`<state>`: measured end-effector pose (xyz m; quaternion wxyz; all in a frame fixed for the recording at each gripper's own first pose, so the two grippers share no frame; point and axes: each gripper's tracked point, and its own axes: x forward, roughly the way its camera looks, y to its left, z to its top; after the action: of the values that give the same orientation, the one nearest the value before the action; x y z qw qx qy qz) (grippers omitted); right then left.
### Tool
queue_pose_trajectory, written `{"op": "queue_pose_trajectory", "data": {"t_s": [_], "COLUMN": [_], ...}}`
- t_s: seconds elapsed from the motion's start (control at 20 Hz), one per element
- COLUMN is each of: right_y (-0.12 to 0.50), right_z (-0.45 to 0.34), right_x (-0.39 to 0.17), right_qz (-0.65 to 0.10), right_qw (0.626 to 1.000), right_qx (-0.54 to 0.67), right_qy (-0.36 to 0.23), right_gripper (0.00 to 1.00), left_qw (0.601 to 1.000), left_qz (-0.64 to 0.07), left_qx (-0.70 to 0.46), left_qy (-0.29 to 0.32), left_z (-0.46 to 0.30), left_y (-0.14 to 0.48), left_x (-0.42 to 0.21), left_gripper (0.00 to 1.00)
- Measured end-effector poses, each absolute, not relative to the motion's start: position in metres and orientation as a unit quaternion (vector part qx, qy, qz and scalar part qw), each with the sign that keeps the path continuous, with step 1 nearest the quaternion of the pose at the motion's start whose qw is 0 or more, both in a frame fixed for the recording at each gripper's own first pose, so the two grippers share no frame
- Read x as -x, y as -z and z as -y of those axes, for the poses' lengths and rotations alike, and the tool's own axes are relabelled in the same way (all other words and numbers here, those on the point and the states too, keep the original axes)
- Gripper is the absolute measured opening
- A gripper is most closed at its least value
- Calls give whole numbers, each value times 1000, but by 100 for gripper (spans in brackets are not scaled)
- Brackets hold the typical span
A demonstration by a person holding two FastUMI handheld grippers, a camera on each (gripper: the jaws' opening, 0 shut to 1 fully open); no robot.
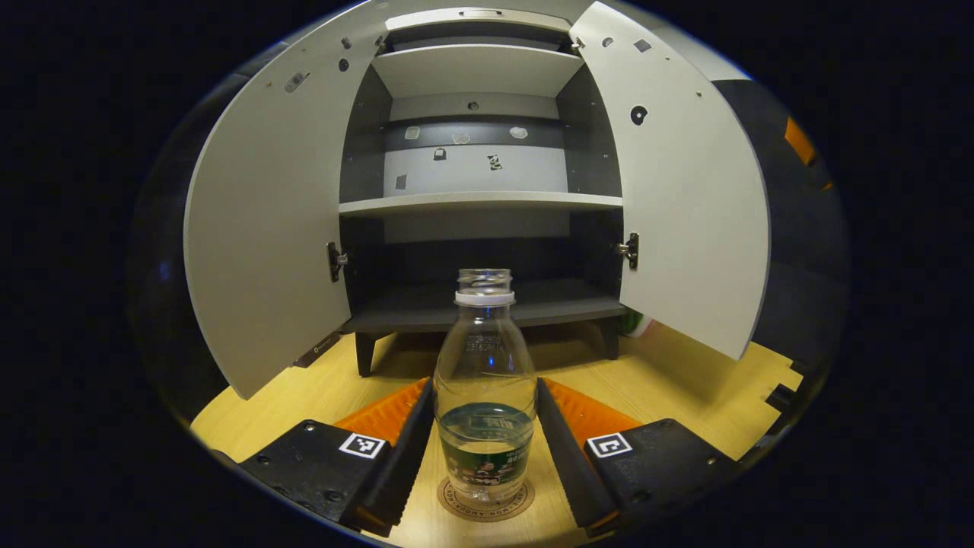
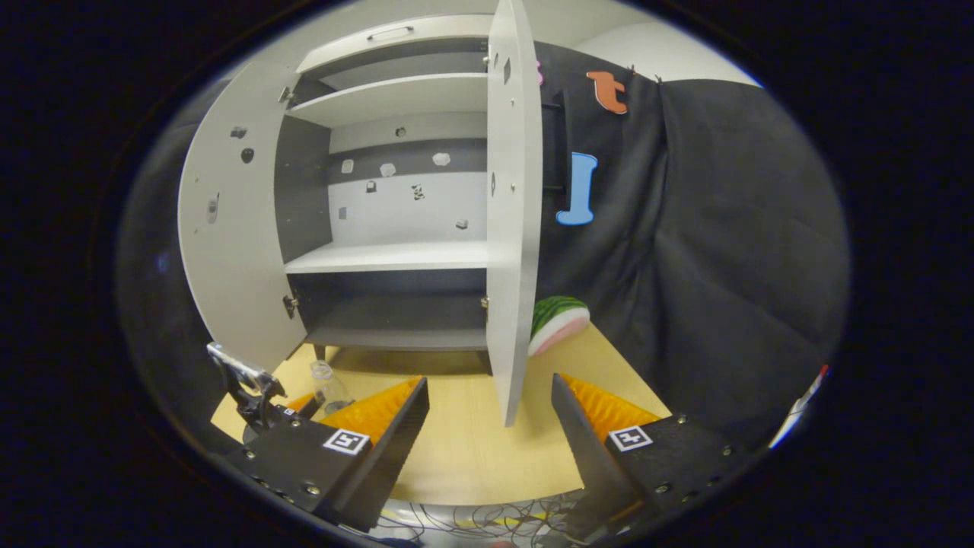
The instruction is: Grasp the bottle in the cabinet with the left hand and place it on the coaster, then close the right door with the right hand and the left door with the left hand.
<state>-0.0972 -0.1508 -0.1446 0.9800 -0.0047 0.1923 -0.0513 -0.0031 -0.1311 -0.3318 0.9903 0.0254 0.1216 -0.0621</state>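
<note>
Left gripper [image 1: 485, 445] clamped on bottle [image 1: 485, 380] atop coaster [image 1: 456, 506], right gripper [image 2: 491, 434] wide before right door [image 2: 511, 228], watermelon slice [image 2: 558, 323] behind.

Dim overhead light, sharp centre, strong fisheye bending at edges

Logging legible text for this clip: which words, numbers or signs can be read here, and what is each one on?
No text can be quoted as it reads.
bottle, label: print too small to read.
bottle shoulder: faint stamped code, too small to read.
coaster: lettering round its rim, too blurred to read.
square markers on the left gripper and the right gripper: black-and-white patterns, no words.
</note>
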Motion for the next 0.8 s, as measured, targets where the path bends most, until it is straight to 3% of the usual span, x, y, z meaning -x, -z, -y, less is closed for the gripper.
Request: {"op": "queue_pose_trajectory", "data": {"t_s": [0.8], "right_y": [146], "right_z": [141], "right_x": [89], "right_qz": [-198], "right_qw": [980], "right_qx": [-1], "right_qy": [34], "right_gripper": [99], "left_qw": [988], "left_qz": [-134], "left_qx": [-42], "left_qy": [56], "left_z": [130], "left_y": [328], "left_x": [22], "left_gripper": [87]}}
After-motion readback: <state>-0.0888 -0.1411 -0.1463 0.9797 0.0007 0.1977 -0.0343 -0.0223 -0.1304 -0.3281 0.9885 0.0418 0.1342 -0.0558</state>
